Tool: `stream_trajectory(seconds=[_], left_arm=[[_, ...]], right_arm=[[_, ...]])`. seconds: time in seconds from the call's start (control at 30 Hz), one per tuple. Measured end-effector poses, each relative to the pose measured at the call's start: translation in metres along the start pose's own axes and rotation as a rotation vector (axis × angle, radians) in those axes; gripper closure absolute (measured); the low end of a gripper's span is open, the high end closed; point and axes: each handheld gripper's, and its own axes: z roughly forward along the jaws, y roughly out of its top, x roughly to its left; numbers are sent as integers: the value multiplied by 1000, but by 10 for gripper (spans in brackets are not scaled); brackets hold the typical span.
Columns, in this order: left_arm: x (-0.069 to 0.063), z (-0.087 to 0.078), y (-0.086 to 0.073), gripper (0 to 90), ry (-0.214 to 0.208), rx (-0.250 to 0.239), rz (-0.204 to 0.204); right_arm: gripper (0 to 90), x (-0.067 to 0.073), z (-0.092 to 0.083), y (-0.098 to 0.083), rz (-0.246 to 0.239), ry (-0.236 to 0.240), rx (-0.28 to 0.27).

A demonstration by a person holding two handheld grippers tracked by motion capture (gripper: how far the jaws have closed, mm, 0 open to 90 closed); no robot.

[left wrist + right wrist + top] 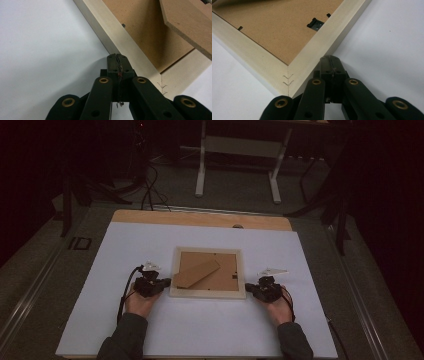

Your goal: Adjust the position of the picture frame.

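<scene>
Picture frame (208,293) lies face down near the middle of the white sheet (125,245) that covers the table, pale wooden border up, brown backing board (227,265) inside it. A loose brown stand flap (196,273) sits on the backing, angled from lower left to upper right.

Left hand (140,302) comes in from the bottom edge in a dark sleeve (125,340), forearm angled slightly inward, wrist low to the sheet. Left gripper (167,282) points right, toward the frame's near left corner. In the left gripper view its tips (117,58) are pressed flat together with nothing between them, and they sit against the outer edge of the frame's border (130,50); whether they actually touch the wood or stop just short is hard to tell from this angle.

Right hand (279,309) mirrors it, palm cupped round the gripper body, forearm angled inward. Right gripper (248,289) points left at the frame's near right corner. In the right gripper view its tips (329,60) are likewise closed tight and empty, set just beside the outer edge of the border close to the mitred corner joint (287,80). A small black metal clip (315,24) shows on the backing near that side.

Both hands low, roughly level with each other, one on each side of the frame.
</scene>
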Motion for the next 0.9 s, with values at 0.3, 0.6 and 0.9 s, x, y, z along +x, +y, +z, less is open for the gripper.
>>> stream_trajectory(seconds=[0.3, 0.6, 0.9], left_arm=[[0, -1, 0, 847, 15, -3, 16], [0, -9, 2, 805, 21, -19, 16], [3, -24, 8, 757, 6, -68, -1]], right_arm=[[889, 1, -1, 0, -17, -13, -7], [827, 3, -7, 3, -46, -24, -26], [784, 0, -11, 4, -43, -27, -49]])
